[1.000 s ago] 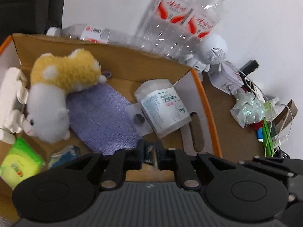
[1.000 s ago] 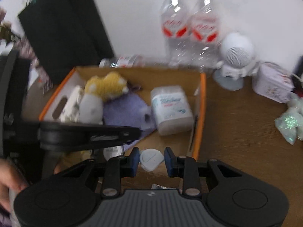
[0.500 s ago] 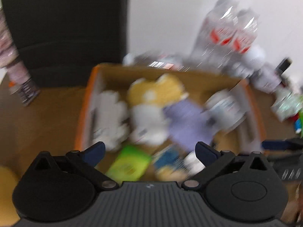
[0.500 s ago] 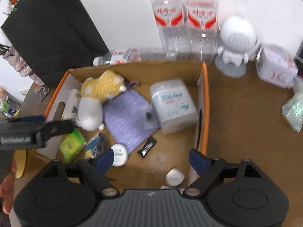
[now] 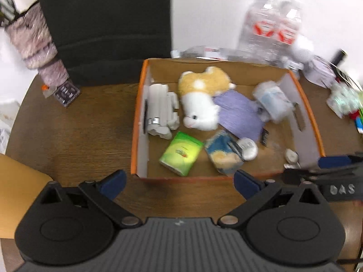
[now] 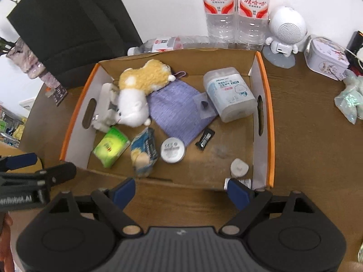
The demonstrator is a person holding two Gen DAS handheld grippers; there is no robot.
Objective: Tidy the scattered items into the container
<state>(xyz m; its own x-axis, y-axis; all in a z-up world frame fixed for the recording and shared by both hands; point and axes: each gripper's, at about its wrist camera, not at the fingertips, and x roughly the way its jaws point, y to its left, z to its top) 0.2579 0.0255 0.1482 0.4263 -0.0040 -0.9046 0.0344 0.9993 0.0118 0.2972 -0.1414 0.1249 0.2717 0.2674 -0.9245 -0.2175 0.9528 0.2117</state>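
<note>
An orange-rimmed cardboard box (image 6: 268,113) (image 5: 136,122) sits on the wooden table. It holds a plush hamster (image 6: 138,90) (image 5: 202,97), a purple cloth (image 6: 179,111), a wipes tub (image 6: 229,97), a green packet (image 6: 111,146), a blue snack bag (image 6: 144,151), a white round tin (image 6: 172,150), a black sachet (image 6: 204,139) and a small white piece (image 6: 239,167). My left gripper (image 5: 179,184) is open and empty, just in front of the box. My right gripper (image 6: 181,192) is open and empty at the box's near wall.
Two upright water bottles (image 6: 236,9) and one lying bottle (image 6: 172,43) stand behind the box. A white robot speaker (image 6: 285,34), a floral tin (image 6: 326,57) and a glittery bag (image 6: 350,99) lie right. A black chair back (image 5: 109,22) is behind.
Both grippers opened and pulled back and up from the box. The small white piece held by the right gripper now lies in the box's near right corner.
</note>
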